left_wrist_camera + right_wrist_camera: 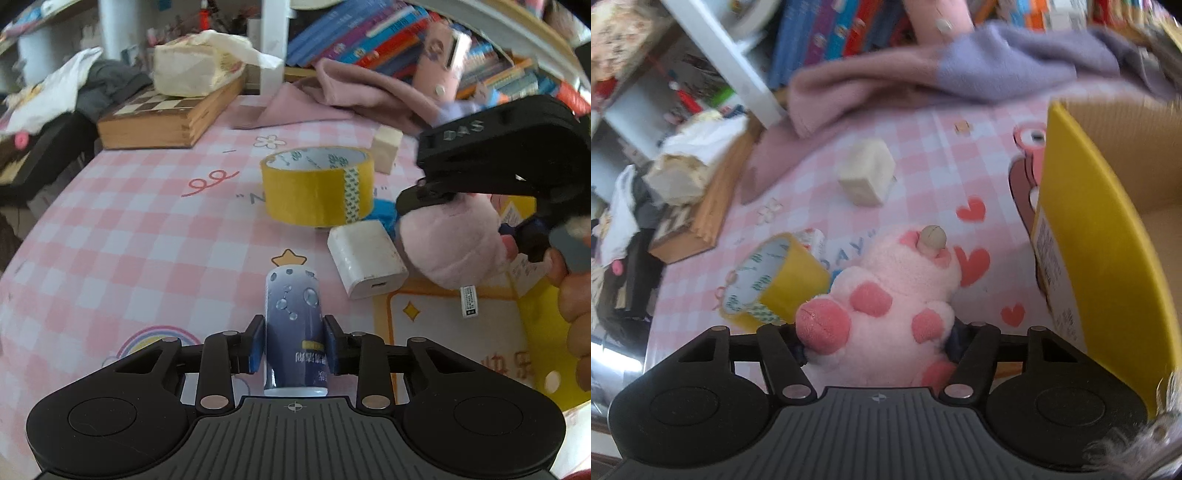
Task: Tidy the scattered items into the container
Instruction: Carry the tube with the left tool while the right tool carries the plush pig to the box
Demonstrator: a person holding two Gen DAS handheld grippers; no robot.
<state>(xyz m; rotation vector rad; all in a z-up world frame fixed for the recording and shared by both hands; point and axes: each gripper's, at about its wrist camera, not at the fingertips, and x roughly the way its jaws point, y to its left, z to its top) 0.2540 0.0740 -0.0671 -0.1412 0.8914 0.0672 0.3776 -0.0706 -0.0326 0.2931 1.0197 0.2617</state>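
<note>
My left gripper (294, 341) is shut on a small blue bottle (294, 325) with a bubble print, held above the pink checked tablecloth. My right gripper (877, 341) is shut on a pink plush toy (886, 295); the toy (450, 243) and the right gripper's black body (502, 158) also show at the right of the left wrist view. The yellow cardboard box (1082, 229), open at the top, stands just right of the plush. A yellow tape roll (317, 184), a white charger block (365, 258) and a cream block (866, 177) lie on the cloth.
A chessboard box (166, 118) with a tissue pack (195, 66) on it sits at the back left. A pink and lilac cloth (923, 74) lies at the back before a row of books (369, 37). A white shelf post (275, 44) stands behind.
</note>
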